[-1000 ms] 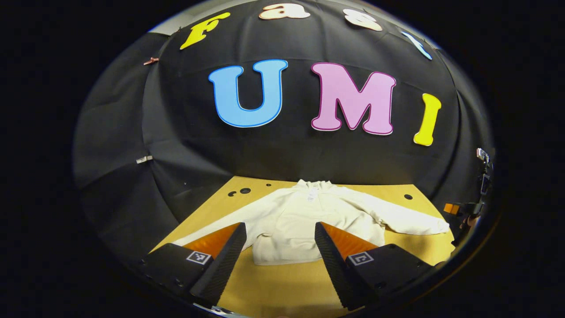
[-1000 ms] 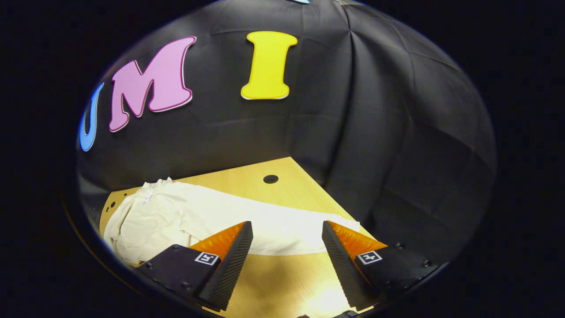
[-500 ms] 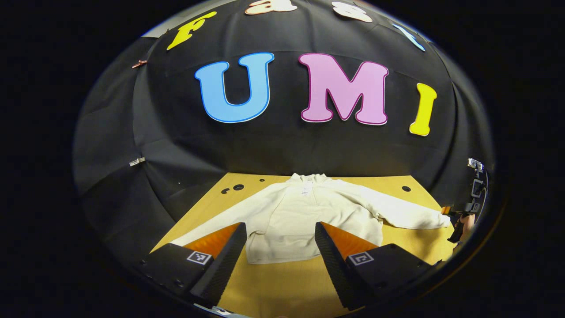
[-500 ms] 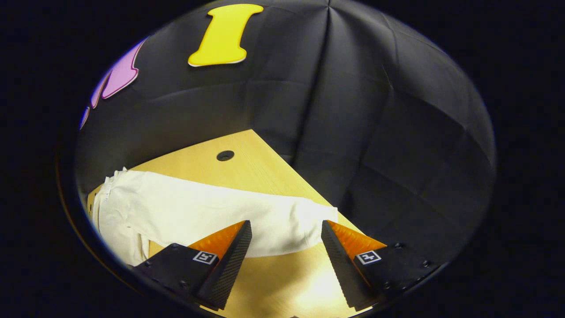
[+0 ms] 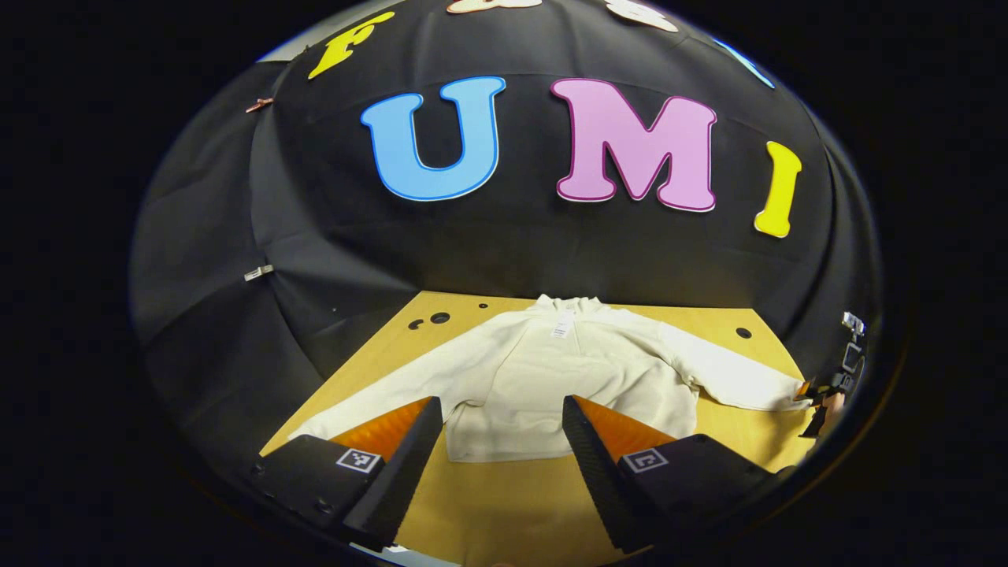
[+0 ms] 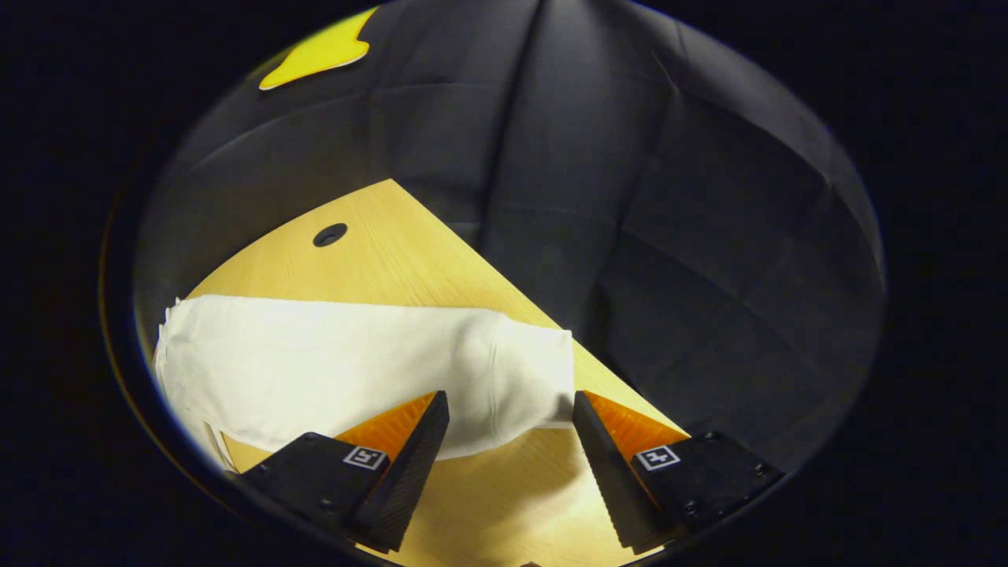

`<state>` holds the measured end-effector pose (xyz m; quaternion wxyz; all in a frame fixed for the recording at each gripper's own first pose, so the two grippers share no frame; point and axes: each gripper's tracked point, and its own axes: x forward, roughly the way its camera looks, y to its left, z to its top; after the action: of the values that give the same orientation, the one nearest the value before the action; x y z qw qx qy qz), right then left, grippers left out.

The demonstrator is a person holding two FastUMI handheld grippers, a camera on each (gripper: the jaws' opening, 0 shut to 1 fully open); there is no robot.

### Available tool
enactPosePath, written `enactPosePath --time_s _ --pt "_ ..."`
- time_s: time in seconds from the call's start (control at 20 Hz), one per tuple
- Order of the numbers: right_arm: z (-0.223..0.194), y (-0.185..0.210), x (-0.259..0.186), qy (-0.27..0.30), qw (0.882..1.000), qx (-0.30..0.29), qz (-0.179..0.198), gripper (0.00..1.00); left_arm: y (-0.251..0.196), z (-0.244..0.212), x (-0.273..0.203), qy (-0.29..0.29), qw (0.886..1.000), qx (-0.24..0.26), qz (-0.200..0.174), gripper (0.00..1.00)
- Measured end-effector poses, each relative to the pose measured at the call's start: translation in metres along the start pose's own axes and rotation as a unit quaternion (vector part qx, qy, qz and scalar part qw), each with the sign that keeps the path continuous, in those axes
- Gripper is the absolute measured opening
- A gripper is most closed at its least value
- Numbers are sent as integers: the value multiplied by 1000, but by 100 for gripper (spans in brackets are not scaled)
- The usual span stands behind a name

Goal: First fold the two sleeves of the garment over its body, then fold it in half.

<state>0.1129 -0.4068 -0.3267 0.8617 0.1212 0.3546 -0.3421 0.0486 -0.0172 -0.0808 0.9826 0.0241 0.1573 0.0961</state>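
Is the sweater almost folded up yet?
Not yet, nothing is folded. The cream sweater lies flat on the wooden table with both sleeves spread out. The right gripper is open at the cuff of the right sleeve, not pinching it. The left gripper hangs open. Both sleeve folds and the halfway fold remain.

Dim booth, sharp centre, strong fisheye bending at edges (glare on the table (image 6: 543, 504) near the camera).

Left gripper (image 5: 498, 441): jaws spread wide, fronting the garment (image 5: 567, 378) hem. Right gripper (image 6: 510, 437): jaws spread wide (nothing gripped), flanking that garment's cuff.
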Motion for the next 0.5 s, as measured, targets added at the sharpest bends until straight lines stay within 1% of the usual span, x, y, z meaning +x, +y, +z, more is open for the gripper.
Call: enactPosePath --time_s 0.1,0.15,0.25,0.35,0.45,0.5 --pt "-4 2 -3 1 1000 2 4 98 -4 0 -1 5 1000 -3 0 95" --pt "-7 4 -4 9 1000 4 11 98 -7 1 -1 5 1000 0 0 95" --pt "-4 2 -2 6 1000 14 18 98 -12 2 0 7 1000 10 -1 95" --pt "-3 0 -6 -2 1000 4 22 98 -17 6 -1 3 1000 11 -5 96" --pt "-2 8 -4 -5 999 0 34 97 -23 7 -1 4 1000 10 -14 96" --pt "-1 11 0 -8 999 -7 36 89 -27 5 -1 9 1000 9 -19 95"
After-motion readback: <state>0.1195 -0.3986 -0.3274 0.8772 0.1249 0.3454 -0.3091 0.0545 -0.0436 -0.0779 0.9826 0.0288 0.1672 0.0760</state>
